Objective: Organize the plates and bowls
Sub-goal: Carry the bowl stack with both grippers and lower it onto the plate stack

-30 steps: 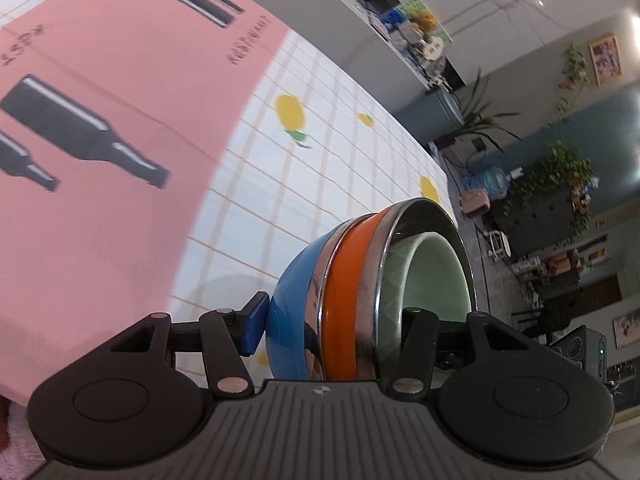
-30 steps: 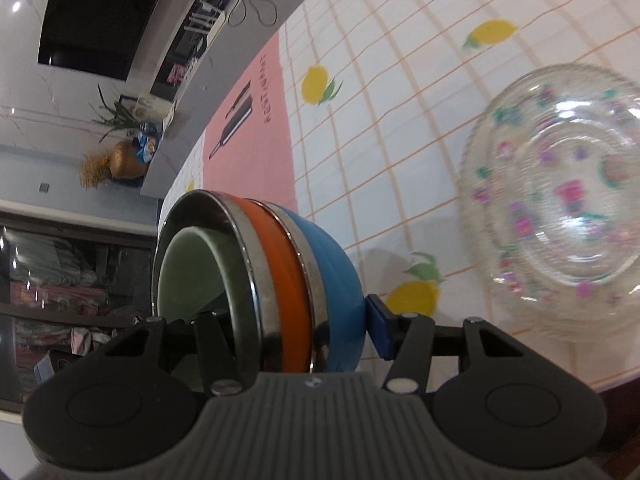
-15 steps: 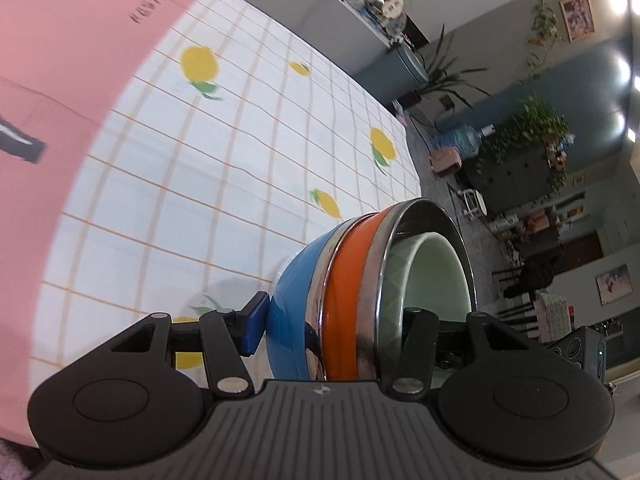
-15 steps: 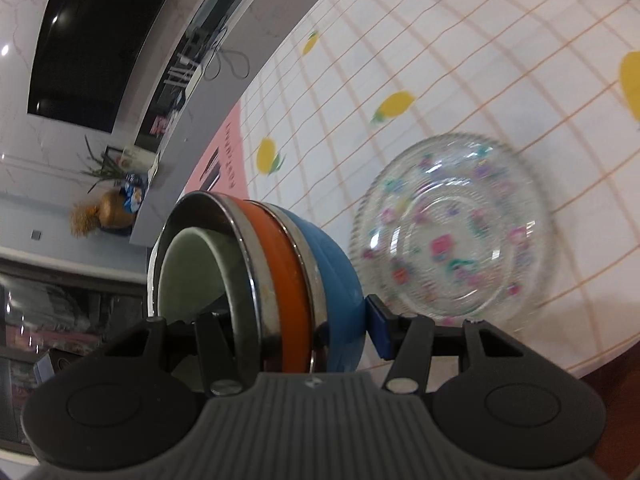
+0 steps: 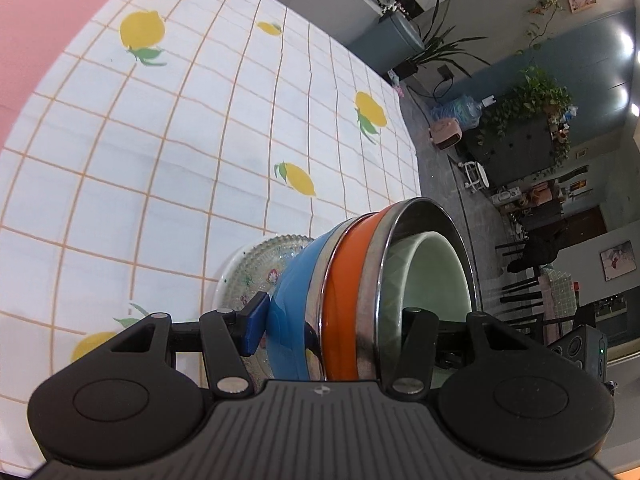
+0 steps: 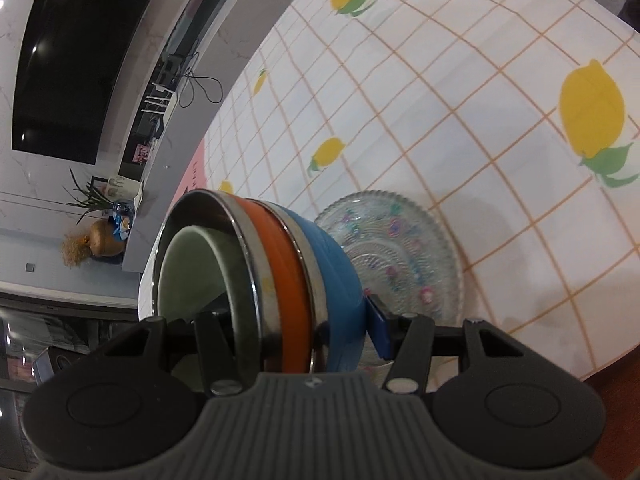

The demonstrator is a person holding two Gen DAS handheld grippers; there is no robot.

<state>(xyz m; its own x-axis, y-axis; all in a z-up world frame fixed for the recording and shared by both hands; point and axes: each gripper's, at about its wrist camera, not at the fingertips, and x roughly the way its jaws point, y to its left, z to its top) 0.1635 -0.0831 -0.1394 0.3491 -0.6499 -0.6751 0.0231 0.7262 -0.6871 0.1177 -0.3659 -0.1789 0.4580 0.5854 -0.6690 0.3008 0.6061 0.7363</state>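
A nested stack of bowls hangs tilted on its side above the table: blue outside, then orange, a steel rim, and a pale green bowl innermost. My left gripper is shut on one side of the stack, its blue pad on the blue wall and its other finger inside the green bowl. My right gripper is shut on the opposite side of the stack in the same way. A clear patterned glass plate lies on the tablecloth just under and beyond the stack, partly hidden by it; in the left wrist view the glass plate shows beside the blue bowl.
The lemon-print checked tablecloth covers the table. A pink mat lies at the far left. The table edge drops to the floor, with plants and furniture beyond. In the right wrist view the near table edge runs close to the plate.
Both grippers have carried the bowl stack across the table, away from the pink mat. The glass plate has come under the stack and now shows in the left wrist view.
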